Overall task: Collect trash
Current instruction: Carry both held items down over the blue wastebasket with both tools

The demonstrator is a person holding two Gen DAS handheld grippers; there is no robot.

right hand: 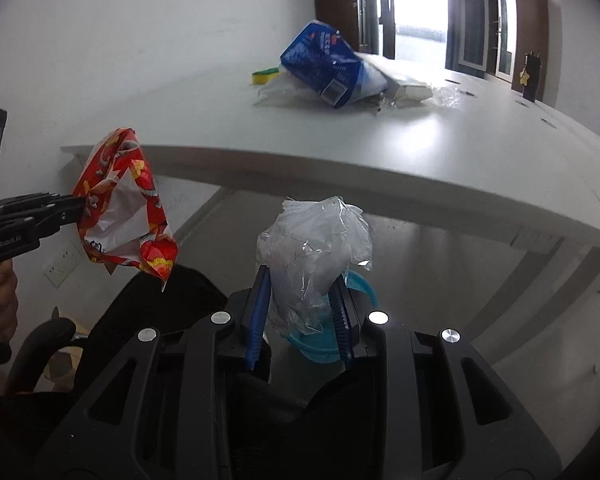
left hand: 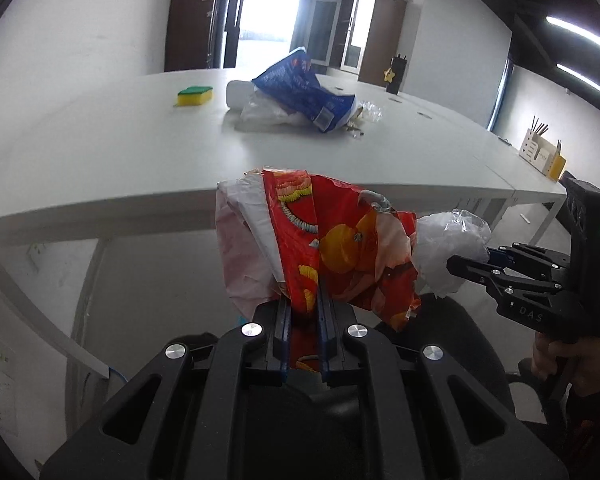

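**Two pieces lifted, a pile still waiting**

White tabletop (left hand: 100,152) stretches back toward a bright doorway, and there's plenty still on it: a blue printed plastic package (left hand: 300,88), crumpled clear film (left hand: 370,112) beside it, a flat white box (right hand: 404,80) behind, and a yellow-and-green sponge (left hand: 195,95) off to one side (cleaning kit, probably not trash).

Both hands are loaded and off the table's near edge. The left gripper (left hand: 304,300) has its jaws pinched narrow on the lower fold of a crumpled red-and-orange snack wrapper (left hand: 332,248), which fans up and out above the fingertips. The right gripper (right hand: 302,280) holds a wadded clear plastic bag (right hand: 312,248) between its blue pads (right hand: 258,312), jaws part-way apart around the bulk, most of the wad standing proud of the tips.

Under that right-hand load sits a teal round plastic bin (right hand: 320,344), partly hidden, almost directly below the bag. My read: the first two pieces are nearly delivered, and the pile remains.
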